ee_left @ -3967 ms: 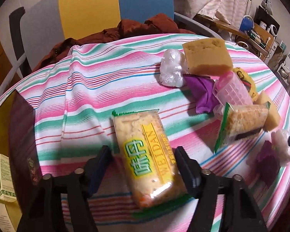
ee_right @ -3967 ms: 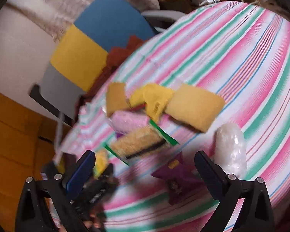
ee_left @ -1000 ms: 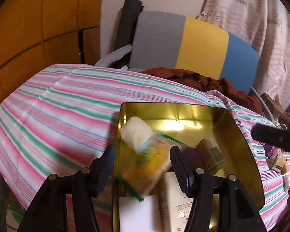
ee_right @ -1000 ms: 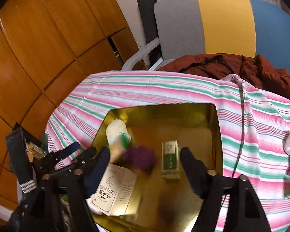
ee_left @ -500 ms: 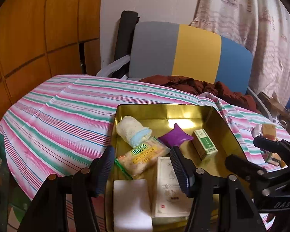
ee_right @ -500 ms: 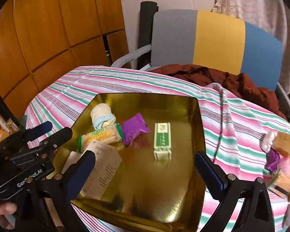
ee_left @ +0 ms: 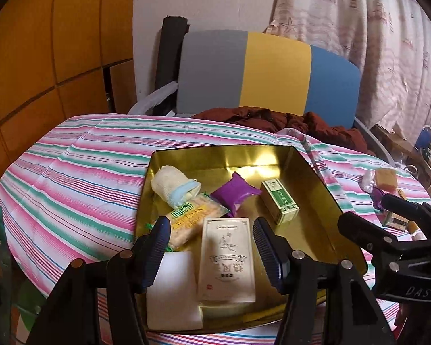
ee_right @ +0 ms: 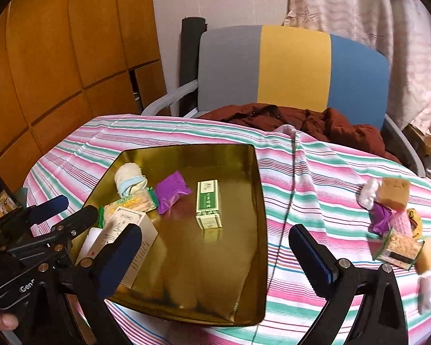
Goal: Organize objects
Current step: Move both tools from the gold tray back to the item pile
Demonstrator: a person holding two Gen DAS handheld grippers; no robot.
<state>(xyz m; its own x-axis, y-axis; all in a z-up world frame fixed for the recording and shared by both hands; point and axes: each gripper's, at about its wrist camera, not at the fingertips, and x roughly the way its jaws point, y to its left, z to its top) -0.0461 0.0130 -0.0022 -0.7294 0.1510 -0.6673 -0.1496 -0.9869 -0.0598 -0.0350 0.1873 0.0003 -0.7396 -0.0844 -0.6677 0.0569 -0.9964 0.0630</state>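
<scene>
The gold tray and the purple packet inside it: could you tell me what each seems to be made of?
The gold tray looks like thin metal, probably tinplate, with a glossy brass-coloured finish: it mirrors light and the green box standing in it. The purple packet appears to be soft plastic film, slightly shiny, puffed like a pillow with crimped ends. What it contains cannot be seen.

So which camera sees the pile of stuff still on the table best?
The right wrist view: the pile lies spread out and unblocked. In the left wrist view it is small at the edge, partly behind the right gripper.

Tricolour chair [ee_right: 293,72], perhaps a brown jacket [ee_right: 301,123]
</scene>
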